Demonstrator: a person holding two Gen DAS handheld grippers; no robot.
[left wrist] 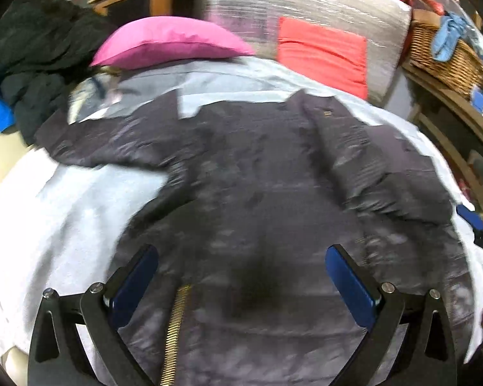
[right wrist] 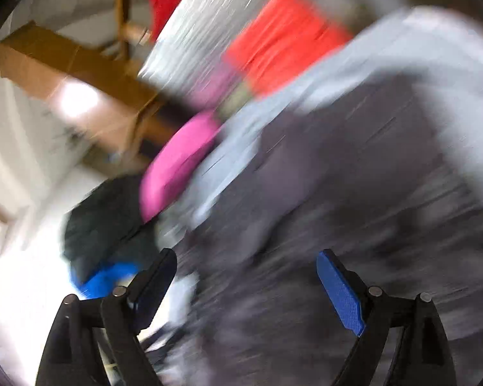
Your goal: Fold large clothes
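A large dark grey puffer jacket (left wrist: 257,173) lies spread on a pale sheet (left wrist: 64,212), sleeves out to both sides, its gold zipper (left wrist: 175,331) near the bottom. My left gripper (left wrist: 241,276) is open and empty just above the jacket's lower part. The right wrist view is tilted and badly blurred by motion; the jacket (right wrist: 338,225) shows there too. My right gripper (right wrist: 246,283) is open and empty above it. The tip of the right gripper (left wrist: 470,215) shows at the jacket's right sleeve in the left wrist view.
A pink cushion (left wrist: 170,41) and a red cushion (left wrist: 322,54) lie at the far end against a silver wrapped roll (left wrist: 306,3). A dark pile of clothes (left wrist: 32,64) sits at far left. A wicker basket (left wrist: 447,58) stands on wooden shelves at right.
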